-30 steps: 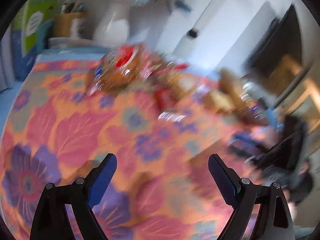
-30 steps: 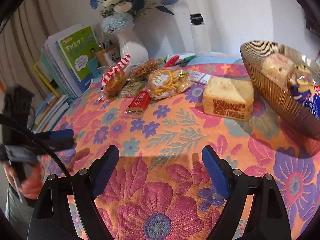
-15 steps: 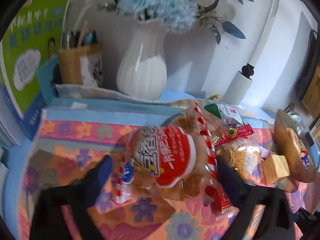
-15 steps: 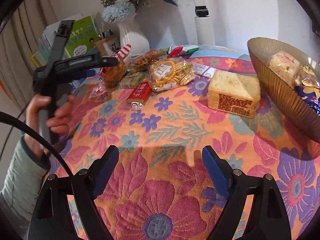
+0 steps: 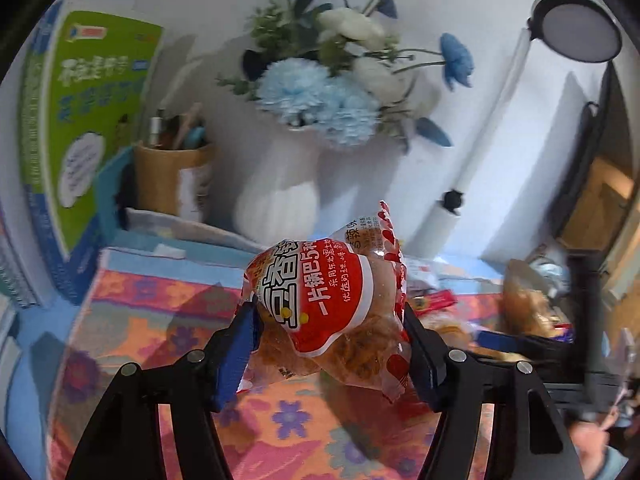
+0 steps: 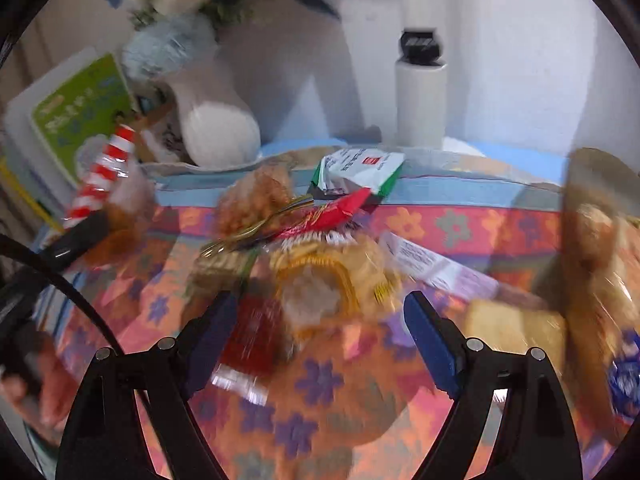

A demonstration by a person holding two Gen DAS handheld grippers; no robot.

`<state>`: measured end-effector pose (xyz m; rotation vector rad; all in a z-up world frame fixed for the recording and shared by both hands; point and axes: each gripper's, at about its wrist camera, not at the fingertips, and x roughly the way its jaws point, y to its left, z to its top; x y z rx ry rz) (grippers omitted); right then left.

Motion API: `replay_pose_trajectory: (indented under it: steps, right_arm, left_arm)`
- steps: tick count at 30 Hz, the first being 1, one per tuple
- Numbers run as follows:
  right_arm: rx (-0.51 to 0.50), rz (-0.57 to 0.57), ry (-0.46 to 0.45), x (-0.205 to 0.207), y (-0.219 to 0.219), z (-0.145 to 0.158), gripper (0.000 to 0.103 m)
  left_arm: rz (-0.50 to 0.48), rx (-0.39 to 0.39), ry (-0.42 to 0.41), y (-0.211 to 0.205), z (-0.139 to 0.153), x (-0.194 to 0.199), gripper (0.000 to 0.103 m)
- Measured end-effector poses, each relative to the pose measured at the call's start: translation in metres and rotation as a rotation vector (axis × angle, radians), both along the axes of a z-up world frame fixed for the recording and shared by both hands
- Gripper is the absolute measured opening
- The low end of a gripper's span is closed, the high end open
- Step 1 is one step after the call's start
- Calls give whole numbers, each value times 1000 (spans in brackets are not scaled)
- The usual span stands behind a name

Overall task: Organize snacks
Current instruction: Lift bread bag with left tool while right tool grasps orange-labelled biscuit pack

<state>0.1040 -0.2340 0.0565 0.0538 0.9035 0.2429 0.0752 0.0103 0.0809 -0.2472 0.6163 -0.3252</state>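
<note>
Left gripper (image 5: 328,340): jaws closing on the red-label snack bag (image 5: 332,308); bag sits squarely between the 2 blue pads, and both pads look to be touching the film, so I'd call it pinched though the squeeze isn't finished; bag's long axis runs diagonally, low near-left to its red-striped crimped end up far-right, so you're gripping across the fat middle, not the ends; bag looks clear of the floral tablecloth (image 5: 160,308), with the white vase (image 5: 276,204) and pen cup (image 5: 168,176) behind it at the far edge; right gripper (image 6: 320,332): jaws wide apart, nothing between the pads; that view is motion-blurred, so take details loosely; the ring-biscuit pack (image 6: 324,280) lies straight ahead, just beyond the fingertips; a small red packet (image 6: 256,332) sits by the inner side of the left pad, not clamped; the toast slab (image 6: 516,328) is off to the right, next to the amber bowl (image 6: 600,240) at the far right edge; bowl already holds a few snacks, so my guess is that's the destination; the relation that matters: the bowl is on the right side, well apart from the left gripper's bag, so your left hand has to carry across the pile; right hand is nearer the bowl and nearer the biscuit pack; risk: puffy film may slip if the squeeze stays light.
</note>
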Motion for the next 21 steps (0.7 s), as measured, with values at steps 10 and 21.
replay_pose_trajectory:
  steps: [10, 21]
  right_arm:
    - [-40, 13, -50, -15, 2, -8, 59]
    - [48, 162, -13, -144, -58, -9, 49]
  left_arm:
    - [-8, 34, 1, -12, -2, -4, 66]
    - [-43, 153, 112, -50, -20, -56, 67]
